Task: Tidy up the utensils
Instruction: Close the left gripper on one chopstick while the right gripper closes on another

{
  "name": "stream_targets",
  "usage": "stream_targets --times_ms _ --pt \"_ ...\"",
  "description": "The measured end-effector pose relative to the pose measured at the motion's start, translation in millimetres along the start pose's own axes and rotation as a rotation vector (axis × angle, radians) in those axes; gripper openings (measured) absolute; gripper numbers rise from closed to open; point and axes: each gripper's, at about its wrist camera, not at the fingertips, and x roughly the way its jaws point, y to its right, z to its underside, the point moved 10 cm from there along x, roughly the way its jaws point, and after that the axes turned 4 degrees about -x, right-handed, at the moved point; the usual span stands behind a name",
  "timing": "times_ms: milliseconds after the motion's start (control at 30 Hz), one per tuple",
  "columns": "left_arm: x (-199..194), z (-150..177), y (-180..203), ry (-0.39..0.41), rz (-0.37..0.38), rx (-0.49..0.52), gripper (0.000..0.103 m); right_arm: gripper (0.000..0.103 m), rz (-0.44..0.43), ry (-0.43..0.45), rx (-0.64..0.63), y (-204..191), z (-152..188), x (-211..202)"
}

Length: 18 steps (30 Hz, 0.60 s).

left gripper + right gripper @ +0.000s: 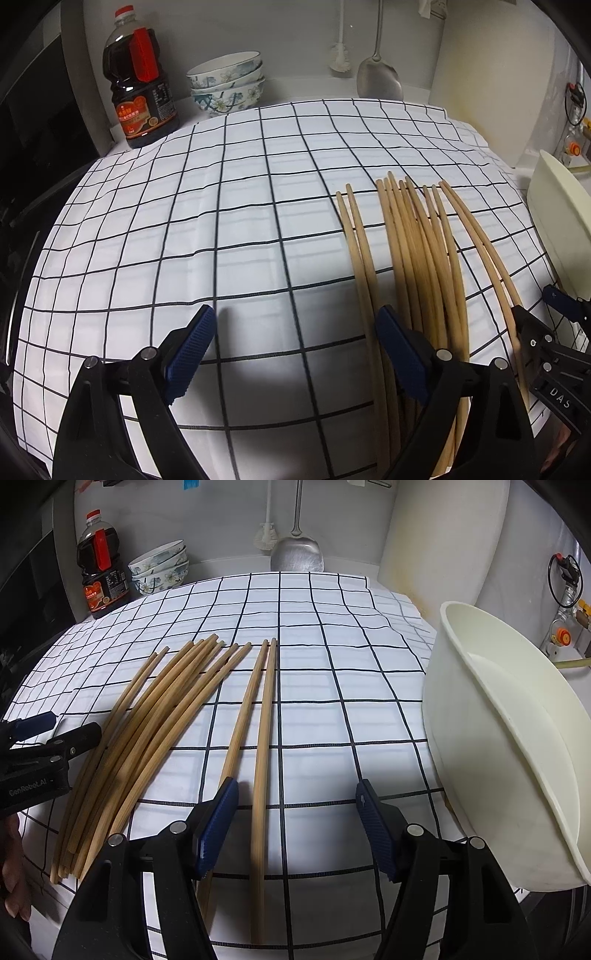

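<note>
Several wooden chopsticks (417,240) lie in a loose bunch on a white checked cloth (229,221). My left gripper (295,317) stands open over bare cloth, its right finger over the near ends of the bunch. Right of the bunch (155,716) lies a separate pair (266,709). My right gripper (297,788) is open: one stick of the pair lies between its fingers untouched, and the other runs under the left finger. The right gripper (535,306) shows at the left wrist view's right edge. The left gripper (72,725) shows at the right wrist view's left edge.
A large white basin (498,738) leans at the cloth's right edge. At the back stand a dark sauce bottle (140,96) and stacked floral bowls (229,85). A metal spatula (378,81) and a brush (340,59) hang on the wall. A hand (14,878) shows at lower left.
</note>
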Motion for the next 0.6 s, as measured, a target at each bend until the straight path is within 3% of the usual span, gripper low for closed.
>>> stream_targets --times_ms 67,333,400,467,533,600 --pt "6.1 4.3 -1.6 -0.035 0.013 -0.01 0.088 0.064 -0.001 0.0 0.001 -0.1 -0.1 0.1" --pt "8.2 1.2 2.4 -0.019 0.005 -0.01 0.086 0.064 0.006 0.007 -0.002 -0.9 -0.5 -0.5" --pt "5.9 0.2 7.5 -0.006 0.022 -0.003 0.073 0.057 -0.016 0.009 -0.009 -4.8 -0.7 -1.3" --pt "1.7 0.8 11.0 0.007 0.033 0.003 0.046 0.039 -0.045 0.012 -0.027 -12.7 -1.2 -2.5" --pt "-0.5 0.6 13.0 0.012 0.042 0.003 0.026 0.028 -0.05 0.018 -0.05 -18.7 -1.7 -3.3" --pt "-1.6 1.2 15.0 0.01 0.052 0.009 0.013 0.019 -0.054 0.022 -0.065 -22.7 -2.0 -3.8"
